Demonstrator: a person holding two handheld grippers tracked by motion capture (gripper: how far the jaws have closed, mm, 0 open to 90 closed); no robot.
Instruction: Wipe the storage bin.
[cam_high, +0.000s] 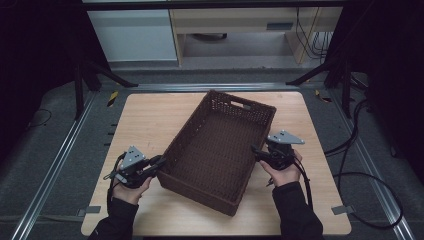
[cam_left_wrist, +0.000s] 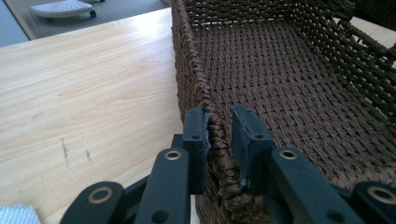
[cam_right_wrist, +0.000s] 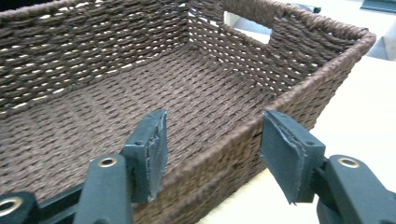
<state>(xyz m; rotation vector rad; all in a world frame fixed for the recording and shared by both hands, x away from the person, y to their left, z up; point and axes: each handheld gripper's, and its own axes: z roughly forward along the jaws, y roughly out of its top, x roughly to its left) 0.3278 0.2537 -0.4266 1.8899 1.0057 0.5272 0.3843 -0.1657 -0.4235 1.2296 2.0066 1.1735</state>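
Note:
A dark brown wicker basket (cam_high: 183, 131) lies empty and turned at an angle on the pale wood table (cam_high: 148, 116). My left gripper (cam_high: 161, 161) is at the basket's near left corner. In the left gripper view its jaws (cam_left_wrist: 218, 122) straddle the braided rim (cam_left_wrist: 189, 56) and pinch it closely. My right gripper (cam_high: 255, 151) is at the basket's right long side. In the right gripper view it (cam_right_wrist: 212, 135) stands open across the rim (cam_right_wrist: 289, 100), one jaw inside and one outside, with gaps on both sides. A handle cut-out (cam_right_wrist: 247, 25) shows in the far end wall.
Metal rails (cam_high: 55, 165) run along both sides of the table, and black cables (cam_high: 360, 165) lie on the floor at the right. Light cabinets (cam_high: 135, 35) stand beyond the far edge. Bare tabletop lies left of the basket (cam_left_wrist: 84, 93).

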